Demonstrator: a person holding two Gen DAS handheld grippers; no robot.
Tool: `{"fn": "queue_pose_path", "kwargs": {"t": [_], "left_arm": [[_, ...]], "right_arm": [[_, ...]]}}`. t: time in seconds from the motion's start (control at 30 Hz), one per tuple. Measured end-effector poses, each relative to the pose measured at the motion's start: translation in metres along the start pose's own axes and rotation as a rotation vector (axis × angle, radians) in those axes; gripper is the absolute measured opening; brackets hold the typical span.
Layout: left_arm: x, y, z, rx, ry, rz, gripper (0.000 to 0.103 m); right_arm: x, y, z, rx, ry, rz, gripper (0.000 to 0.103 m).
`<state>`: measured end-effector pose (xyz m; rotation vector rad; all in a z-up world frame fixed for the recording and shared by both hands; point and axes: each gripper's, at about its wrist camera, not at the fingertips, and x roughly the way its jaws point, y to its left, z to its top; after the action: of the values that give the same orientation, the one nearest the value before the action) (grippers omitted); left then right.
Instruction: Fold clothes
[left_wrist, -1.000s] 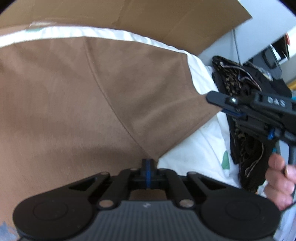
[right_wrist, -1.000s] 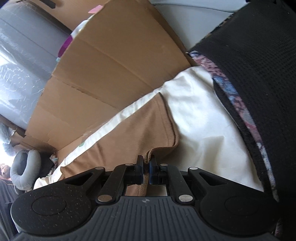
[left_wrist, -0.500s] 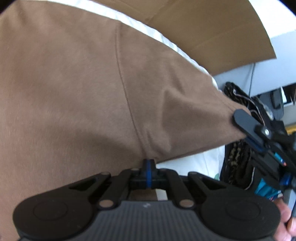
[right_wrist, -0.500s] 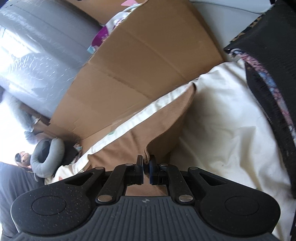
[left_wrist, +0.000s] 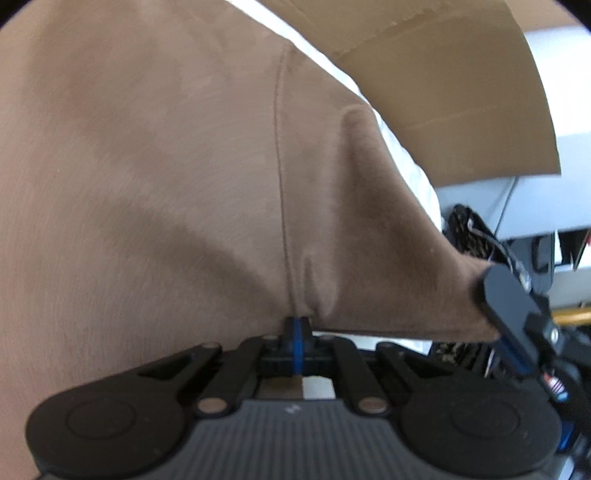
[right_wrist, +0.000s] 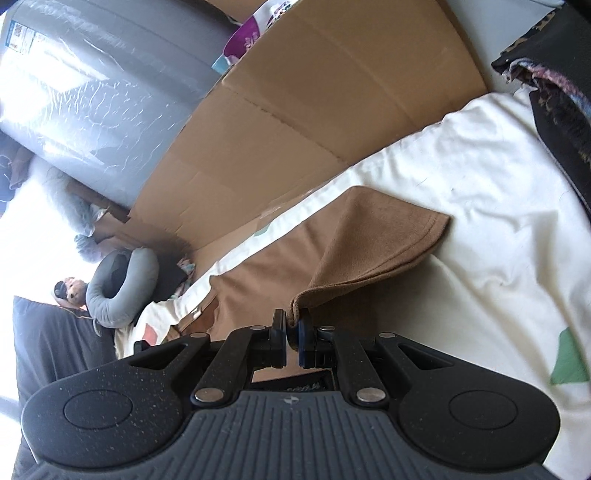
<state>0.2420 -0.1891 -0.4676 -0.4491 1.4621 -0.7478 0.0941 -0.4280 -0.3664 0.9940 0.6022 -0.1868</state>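
Observation:
A brown garment (left_wrist: 166, 192) fills most of the left wrist view, lying on a white sheet (left_wrist: 402, 155). My left gripper (left_wrist: 296, 325) is shut on its lower edge, right at a seam. The right gripper (left_wrist: 506, 314) shows at the right of that view, pinching the sleeve's corner. In the right wrist view the brown garment (right_wrist: 373, 236) rises off the white sheet (right_wrist: 498, 206) in a lifted fold, and my right gripper (right_wrist: 291, 326) is shut on the hemmed corner.
A large sheet of cardboard (right_wrist: 314, 110) leans behind the bed, also seen as cardboard (left_wrist: 443, 85) in the left wrist view. Dark patterned clothes (right_wrist: 561, 96) lie at the right. A grey neck pillow (right_wrist: 118, 288) and a bubble-wrapped roll (right_wrist: 103, 96) sit to the left.
Both grippers have lifted the sleeve and carried it over the body of the garment. The sleeve, flat a second ago, now stands up in a raised fold.

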Motion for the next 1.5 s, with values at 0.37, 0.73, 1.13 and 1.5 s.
{"fn": "queue_pose_path", "kwargs": {"t": [0.37,0.73,1.13,1.5], "left_arm": [[-0.004,0.011,0.000,-0.078,-0.008,-0.043,0.001],[-0.058,0.008,-0.001,0.021,0.012,0.035,0.039],[-0.106,-0.011,0.006,0.228,-0.078,0.191,0.054],[-0.069,-0.054,-0.013,0.515,-0.046,0.209,0.056]], "right_arm": [[0.004,0.001,-0.018,0.028,0.042,0.038,0.004],[0.001,0.005,-0.023,-0.034,0.074,0.058,0.032],[-0.007,-0.007,-0.041,-0.089,0.094,-0.019,0.036],[0.003,-0.028,-0.047,-0.150,0.106,-0.164,0.036]]}}
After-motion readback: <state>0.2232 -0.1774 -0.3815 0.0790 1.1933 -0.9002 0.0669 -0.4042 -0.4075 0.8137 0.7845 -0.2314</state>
